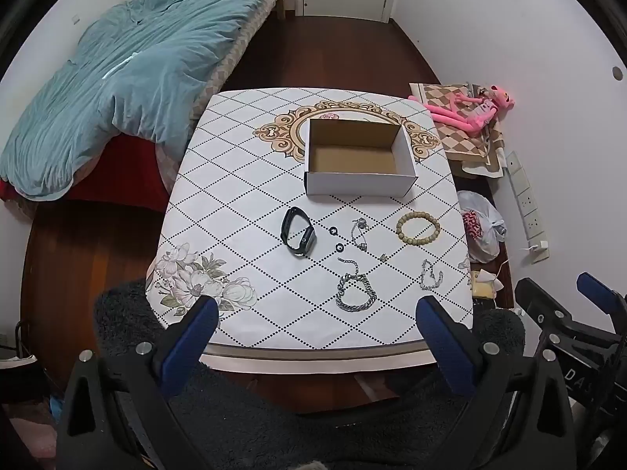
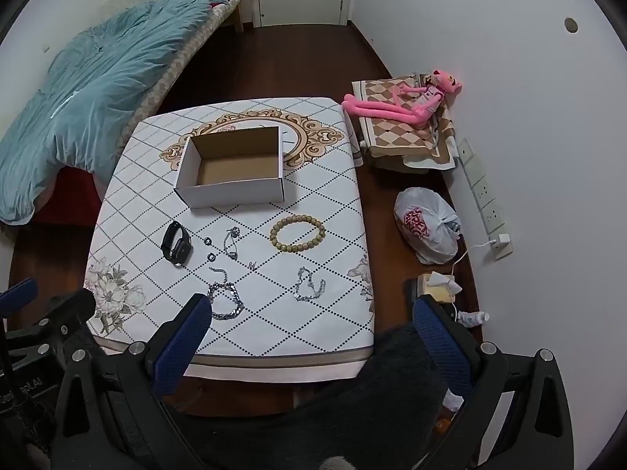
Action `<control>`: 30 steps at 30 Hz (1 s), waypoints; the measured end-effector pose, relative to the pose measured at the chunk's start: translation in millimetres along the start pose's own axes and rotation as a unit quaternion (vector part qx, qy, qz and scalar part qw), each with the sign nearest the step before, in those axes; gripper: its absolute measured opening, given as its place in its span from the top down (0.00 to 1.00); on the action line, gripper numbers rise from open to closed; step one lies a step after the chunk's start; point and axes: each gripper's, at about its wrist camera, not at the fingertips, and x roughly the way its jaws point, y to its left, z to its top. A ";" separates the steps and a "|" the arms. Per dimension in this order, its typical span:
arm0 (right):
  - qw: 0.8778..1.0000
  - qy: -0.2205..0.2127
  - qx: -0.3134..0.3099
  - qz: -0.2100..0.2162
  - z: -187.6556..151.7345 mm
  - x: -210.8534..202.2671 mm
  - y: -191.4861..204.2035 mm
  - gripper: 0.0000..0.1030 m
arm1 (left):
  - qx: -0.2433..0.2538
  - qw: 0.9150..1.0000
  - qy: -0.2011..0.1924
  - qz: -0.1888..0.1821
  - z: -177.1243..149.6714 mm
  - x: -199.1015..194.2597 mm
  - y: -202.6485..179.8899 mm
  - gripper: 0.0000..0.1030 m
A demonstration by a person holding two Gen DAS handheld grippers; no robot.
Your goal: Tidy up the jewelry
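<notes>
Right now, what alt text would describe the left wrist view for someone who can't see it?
An empty cardboard box sits on a patterned table, with a black watch, bead bracelet and silver chains spread before it. The open left gripper hovers at the near edge.

We are holding the left gripper [image 1: 317, 307] above the near edge of the table [image 1: 243, 211], its blue-padded fingers [image 1: 187, 337] spread wide apart with nothing between them. We are looking down on an open cardboard box [image 1: 358, 160] sitting toward the far side of the patterned cloth. Nearer to us, a black watch [image 1: 298, 232] is lying left of two small dark rings [image 1: 336, 239], with a thin silver chain [image 1: 359, 234] just beside them and a beaded bracelet [image 1: 417, 228] farther right. A chunky silver bracelet [image 1: 354, 293] is resting closest to us, and another silver chain [image 1: 430, 274] is lying near the right edge. The right gripper [image 1: 568, 313] is showing at the lower right.
</notes>
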 end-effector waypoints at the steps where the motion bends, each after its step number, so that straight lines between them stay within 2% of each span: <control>1: 1.000 0.001 0.000 -0.001 0.0 0.4 0.3 0.00 | 0.000 1.000 0.000 0.000 0.0 -0.2 0.1 0.00; 8: 1.000 -0.004 -0.001 -0.003 -1.0 -0.3 1.9 0.00 | 0.000 1.000 0.000 0.001 -0.7 -2.4 -9.5 0.00; 30: 1.000 -0.009 -0.003 -0.006 2.6 -9.9 0.1 0.00 | 0.002 1.000 -0.002 0.001 0.2 1.8 -5.1 0.00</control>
